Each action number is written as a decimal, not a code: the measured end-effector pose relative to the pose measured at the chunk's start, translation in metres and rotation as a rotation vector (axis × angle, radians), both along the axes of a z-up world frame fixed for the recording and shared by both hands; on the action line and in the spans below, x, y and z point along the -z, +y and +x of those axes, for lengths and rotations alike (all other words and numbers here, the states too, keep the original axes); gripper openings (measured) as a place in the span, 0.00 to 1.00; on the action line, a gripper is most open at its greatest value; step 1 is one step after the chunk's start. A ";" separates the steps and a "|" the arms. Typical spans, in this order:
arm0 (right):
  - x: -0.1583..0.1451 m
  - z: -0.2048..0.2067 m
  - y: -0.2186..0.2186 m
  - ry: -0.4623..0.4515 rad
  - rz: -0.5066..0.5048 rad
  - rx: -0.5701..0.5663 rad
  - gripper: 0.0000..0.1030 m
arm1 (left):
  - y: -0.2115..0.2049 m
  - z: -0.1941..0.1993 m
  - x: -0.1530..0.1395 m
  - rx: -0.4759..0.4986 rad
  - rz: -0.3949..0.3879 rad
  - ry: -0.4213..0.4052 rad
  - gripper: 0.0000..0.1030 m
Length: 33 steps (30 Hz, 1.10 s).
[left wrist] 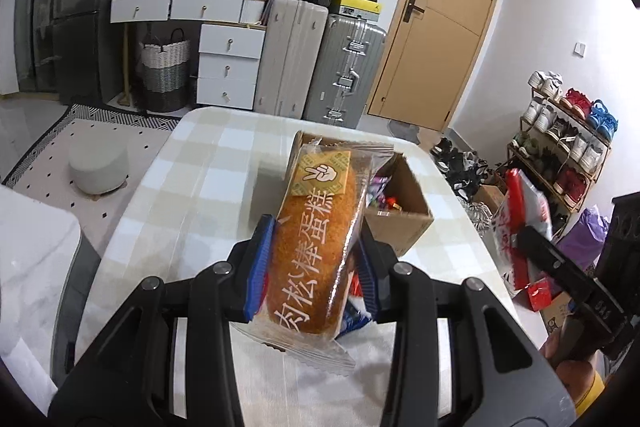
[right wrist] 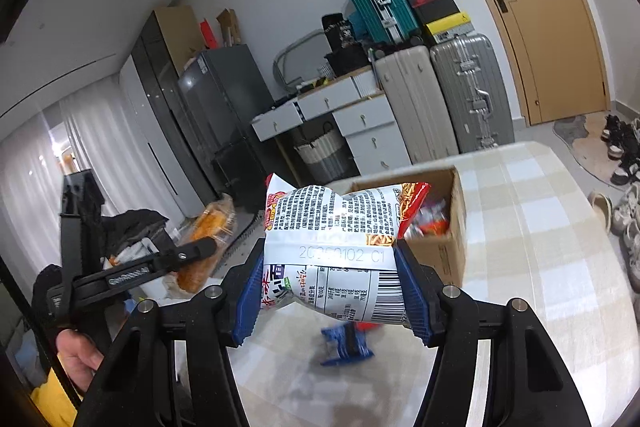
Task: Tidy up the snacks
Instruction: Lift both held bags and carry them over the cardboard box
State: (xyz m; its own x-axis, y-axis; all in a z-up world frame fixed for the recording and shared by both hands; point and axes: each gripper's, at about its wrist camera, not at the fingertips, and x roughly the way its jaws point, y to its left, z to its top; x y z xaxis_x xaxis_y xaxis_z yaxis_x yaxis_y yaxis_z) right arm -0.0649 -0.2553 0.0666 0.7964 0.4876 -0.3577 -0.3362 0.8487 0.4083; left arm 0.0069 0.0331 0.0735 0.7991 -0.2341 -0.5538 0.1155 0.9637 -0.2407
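Note:
My left gripper [left wrist: 312, 267] is shut on a wrapped orange cake roll [left wrist: 316, 247] in clear plastic, held above the checked table [left wrist: 192, 187]. My right gripper [right wrist: 332, 271] is shut on a white and red noodle snack bag [right wrist: 340, 239], its barcode side facing me. Beyond both packets stands an open cardboard box [left wrist: 404, 223], also [right wrist: 436, 251], with several small wrapped snacks inside. A blue snack packet [right wrist: 346, 341] lies on the table under the right gripper. In the left wrist view the right gripper shows at the right edge holding the red and white bag [left wrist: 516, 227].
A grey pouf [left wrist: 98, 167] sits on the rug left of the table. White drawers [left wrist: 228, 67], suitcases [left wrist: 344, 67] and a shoe rack [left wrist: 560, 139] stand behind. A hand [right wrist: 78, 355] grips the left tool's handle at the lower left.

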 end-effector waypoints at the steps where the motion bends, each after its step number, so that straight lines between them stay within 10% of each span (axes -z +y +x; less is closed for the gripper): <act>1: -0.007 0.003 0.000 -0.009 0.000 -0.004 0.59 | -0.002 0.005 -0.007 0.005 0.007 -0.002 0.34; 16: -0.099 0.103 0.000 0.020 0.082 -0.024 0.59 | -0.037 0.112 -0.084 0.084 0.078 0.030 0.34; 33: -0.037 0.222 -0.014 0.210 -0.038 0.044 0.59 | -0.104 0.228 -0.043 0.112 0.154 0.108 0.34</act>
